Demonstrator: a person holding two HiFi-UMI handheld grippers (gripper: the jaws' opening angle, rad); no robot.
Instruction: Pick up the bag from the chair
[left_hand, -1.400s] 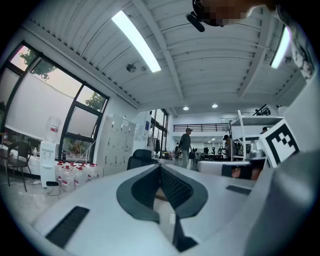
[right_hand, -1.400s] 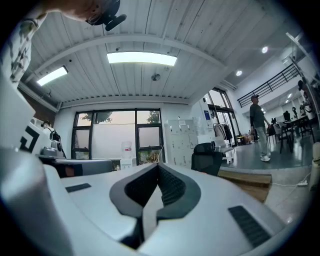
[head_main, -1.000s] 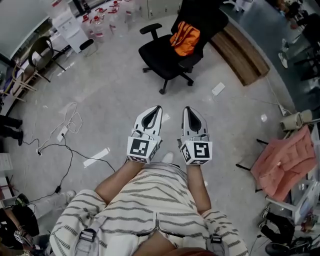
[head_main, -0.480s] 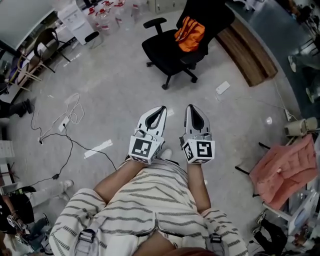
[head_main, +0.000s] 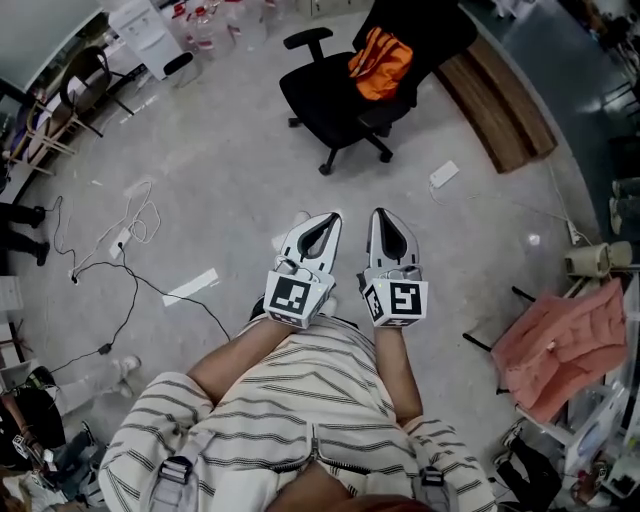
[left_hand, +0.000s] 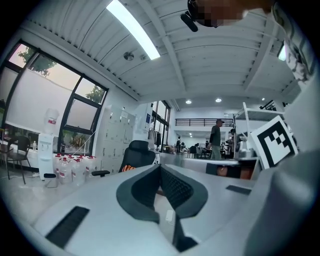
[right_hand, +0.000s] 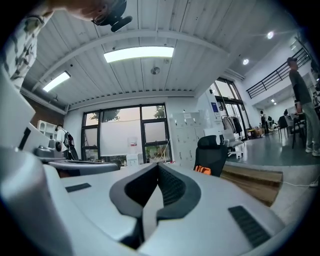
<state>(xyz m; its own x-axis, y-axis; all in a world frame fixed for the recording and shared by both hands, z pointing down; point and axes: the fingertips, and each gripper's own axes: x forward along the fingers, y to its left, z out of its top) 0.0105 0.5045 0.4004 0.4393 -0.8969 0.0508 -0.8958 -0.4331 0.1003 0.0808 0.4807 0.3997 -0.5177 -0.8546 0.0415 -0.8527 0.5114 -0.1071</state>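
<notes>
- Where a grey concrete floor (head_main: 230, 170) spreads through an open workroom with tall windows and ceiling strip lights, one black office chair (head_main: 330, 100) stands on its castors.
- One orange bag (head_main: 378, 65) lies on the seat, leaning against the backrest.
- There are two claws. The left claw (head_main: 328, 217) and right claw (head_main: 385, 213) are held side by side, level, pointing toward the chair and well apart from it. Each is clenched on nothing, its pads pressed together.
- Bare floor lies between the claws and the chair.
- One wooden platform (head_main: 505, 100) runs just right of the chair.
- Loose cables (head_main: 135, 215) trail at left, water bottles (head_main: 200, 15) cluster at the far edge, and a pink cloth (head_main: 560, 345) hangs at right.
</notes>
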